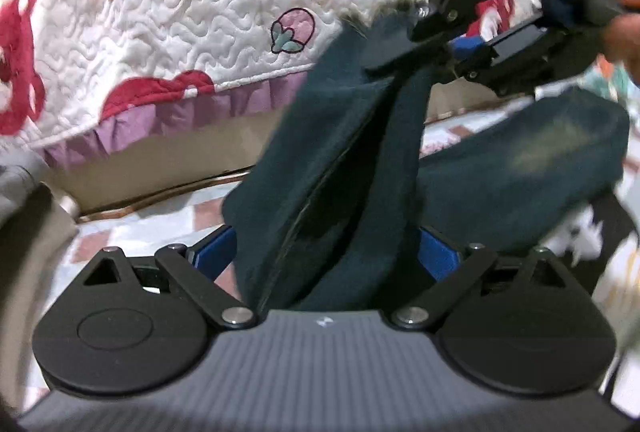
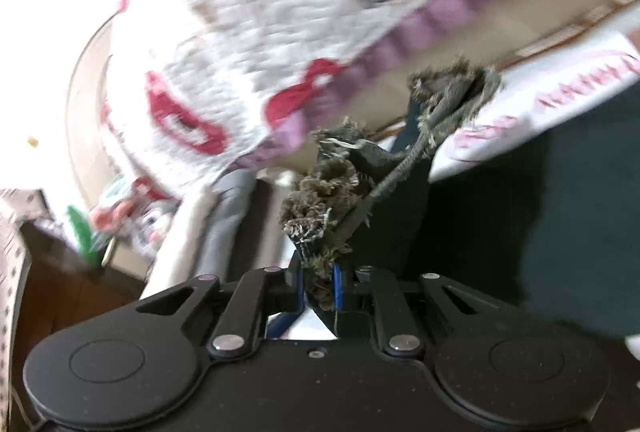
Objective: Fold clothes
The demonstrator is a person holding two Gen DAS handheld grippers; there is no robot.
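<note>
Right hand-held gripper [image 2: 318, 282] (tilted down) pinches jeans [image 2: 320, 192].

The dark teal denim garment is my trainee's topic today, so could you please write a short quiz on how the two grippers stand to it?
1. True or false: the right gripper is shut on the frayed hem of the dark teal denim garment.
2. Which gripper has its jaws spread wide with cloth hanging loose between them?
3. What lies behind the garment: A) a white quilted blanket with red patches and a purple frill; B) a green curtain?

Key: 1 true; 2 the left gripper; 3 A.
</note>
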